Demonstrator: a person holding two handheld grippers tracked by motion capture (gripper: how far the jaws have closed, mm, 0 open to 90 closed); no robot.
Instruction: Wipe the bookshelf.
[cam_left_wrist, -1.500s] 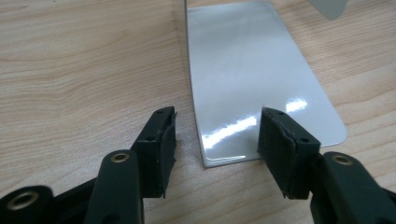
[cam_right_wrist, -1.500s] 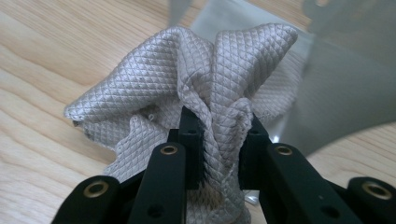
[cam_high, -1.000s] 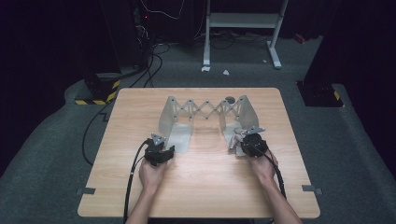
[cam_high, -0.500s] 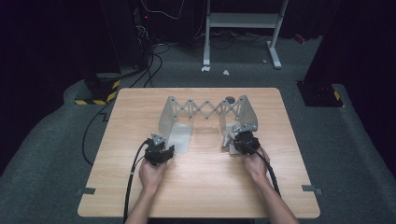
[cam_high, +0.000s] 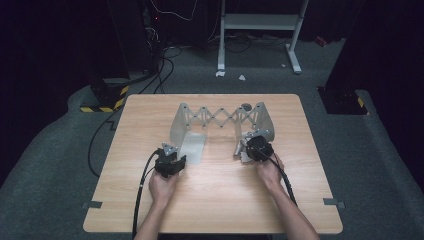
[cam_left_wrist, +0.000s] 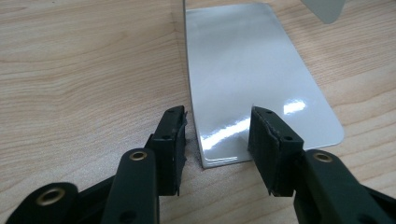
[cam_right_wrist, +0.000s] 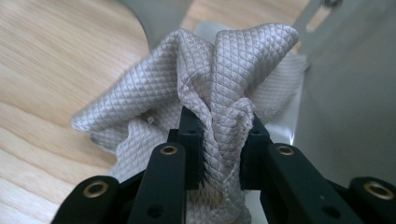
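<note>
A grey metal folding rack (cam_high: 220, 118) with a scissor lattice stands on the wooden table (cam_high: 215, 200). Its flat left base plate (cam_high: 193, 148) (cam_left_wrist: 243, 70) lies shiny on the wood. My left gripper (cam_high: 175, 161) (cam_left_wrist: 217, 135) is at the plate's near corner, and its jaws have just been closing. They straddle that corner with a gap, and the pads are not pressing on it. My right gripper (cam_high: 248, 150) (cam_right_wrist: 222, 135) is shut on a bunched grey quilted cloth (cam_right_wrist: 219, 60) (cam_high: 243, 153) beside the rack's right end plate (cam_high: 262, 119).
A small dark round part (cam_high: 245, 106) sits behind the rack. Black cables (cam_high: 100, 135) run off the table's left side to the floor. A white stand (cam_high: 260, 22) and a yellow-black striped box (cam_high: 102, 102) are on the carpet beyond the table.
My right hand has carried the cloth a little to the left along the rack's right end. The left hand has stayed in place.
</note>
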